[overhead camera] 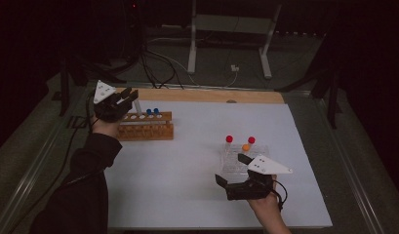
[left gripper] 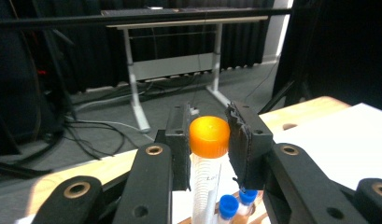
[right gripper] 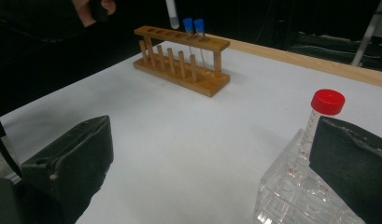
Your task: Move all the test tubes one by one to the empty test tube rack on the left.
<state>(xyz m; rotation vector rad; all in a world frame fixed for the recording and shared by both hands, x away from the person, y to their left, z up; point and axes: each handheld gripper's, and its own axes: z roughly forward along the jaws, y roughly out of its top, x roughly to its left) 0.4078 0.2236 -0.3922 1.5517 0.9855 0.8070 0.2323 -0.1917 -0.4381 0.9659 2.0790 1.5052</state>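
Left gripper view: left hand-held gripper point(left gripper: 208, 140) grips orange-capped tube point(left gripper: 208, 154) (cap hidden overhead) | right hand-held gripper point(right gripper: 207, 172) wide.

Your left gripper point(left gripper: 207, 154) has black fingers point(left gripper: 247, 140) around an orange-capped clear tube point(left gripper: 208, 136). The rack point(right gripper: 181, 59) is brown wood with two blue-capped tubes point(right gripper: 193, 24). The worktop point(overhead camera: 187, 161) is white.

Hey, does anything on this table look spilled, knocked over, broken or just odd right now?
Nothing stands out. The wooden rack stands level with two blue-capped tubes upright, the clear rack holds its tubes upright, and the left gripper holds an orange-capped tube upright above the wooden rack.
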